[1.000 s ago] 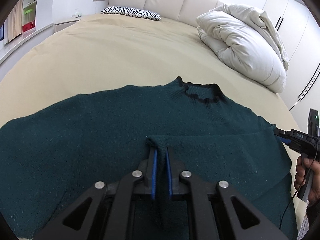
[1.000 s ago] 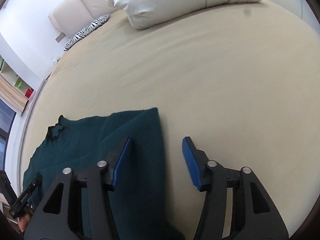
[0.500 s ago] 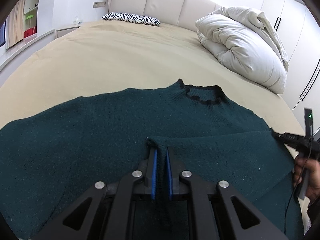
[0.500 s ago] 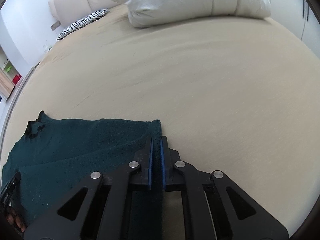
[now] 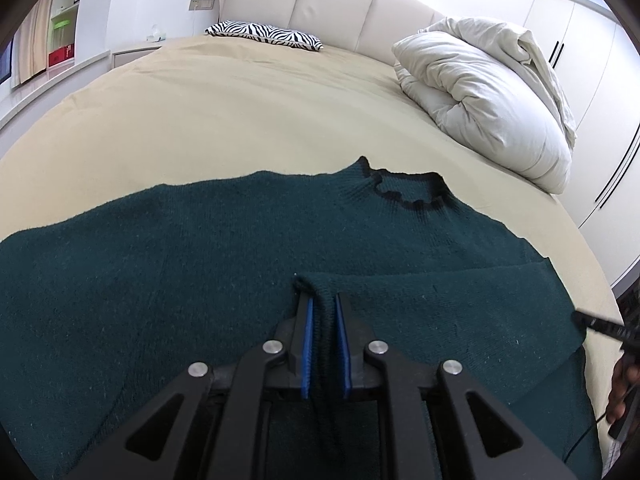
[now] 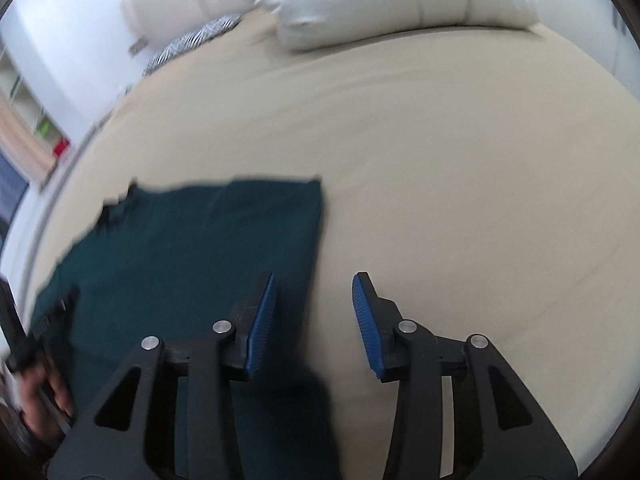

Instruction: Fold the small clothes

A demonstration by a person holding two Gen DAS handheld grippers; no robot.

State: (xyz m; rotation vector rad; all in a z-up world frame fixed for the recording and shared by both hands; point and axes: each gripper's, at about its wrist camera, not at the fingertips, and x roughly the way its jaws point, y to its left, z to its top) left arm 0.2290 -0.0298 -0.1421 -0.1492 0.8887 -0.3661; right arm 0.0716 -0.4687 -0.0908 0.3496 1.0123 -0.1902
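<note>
**Nearly there: sleeve laid across, one end let go**

Closest in, left gripper [image 5: 323, 322] narrowly clamped on a raised fold of the dark green sweater [image 5: 168, 280], pads pinching the sleeve's end where it pokes up at 12 o'clock from the fingertips. Probably kept pinched to hold that end in place on the sweater's body while the other end settles.

Just beyond, a sleeve band [image 5: 440, 296] lying flat toward 3 o'clock, folded inward over the chest, likely to narrow the garment before the next fold. At the far right edge, the other tool's tip and a hand [image 5: 622, 384] partly in view.

From the other wrist, right gripper [image 6: 314, 312] with jaws just opened, standing apart with nothing between them, left pad over the sweater's edge [image 6: 280, 240], right pad over bare sheet. Seemingly released after setting the folded edge down. Picture blurred.

Farther off, black-trimmed collar [image 5: 404, 196] at 1 o'clock, sweater spread flat on the tan bed [image 5: 240, 120]. Beyond, white duvet [image 5: 480, 92] at 2 o'clock, zebra pillow [image 5: 264, 34] at 12, pale headboard [image 5: 332, 4] behind.
</note>
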